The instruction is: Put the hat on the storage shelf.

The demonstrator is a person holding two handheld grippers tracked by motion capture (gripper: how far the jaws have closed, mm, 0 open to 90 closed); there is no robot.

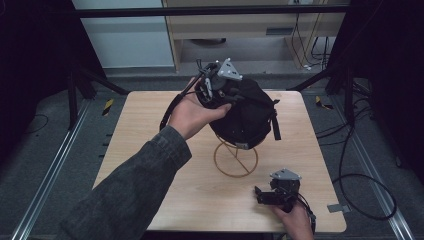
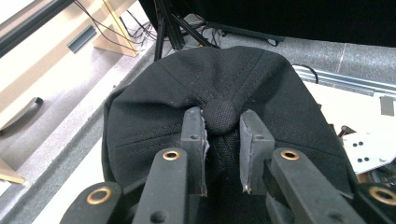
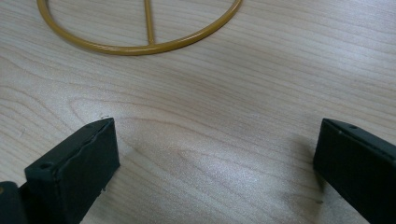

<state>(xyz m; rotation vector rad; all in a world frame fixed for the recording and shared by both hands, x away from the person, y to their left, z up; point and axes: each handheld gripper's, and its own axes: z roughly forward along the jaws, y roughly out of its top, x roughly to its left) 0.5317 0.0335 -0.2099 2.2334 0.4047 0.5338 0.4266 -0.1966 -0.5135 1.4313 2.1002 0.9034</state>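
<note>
The left gripper is clamped on the crown of the black cap, its jaws pinching the fabric on either side of the top button at frame centre. The cap sits on the gold wire stand at the middle of the wooden table. The right gripper, at lower right, rests with jaws spread wide and empty above the tabletop, near the stand's ring base.

No text, label, brand, number or sign can be read on the black cap, on its wire stand below, or on the table.
</note>
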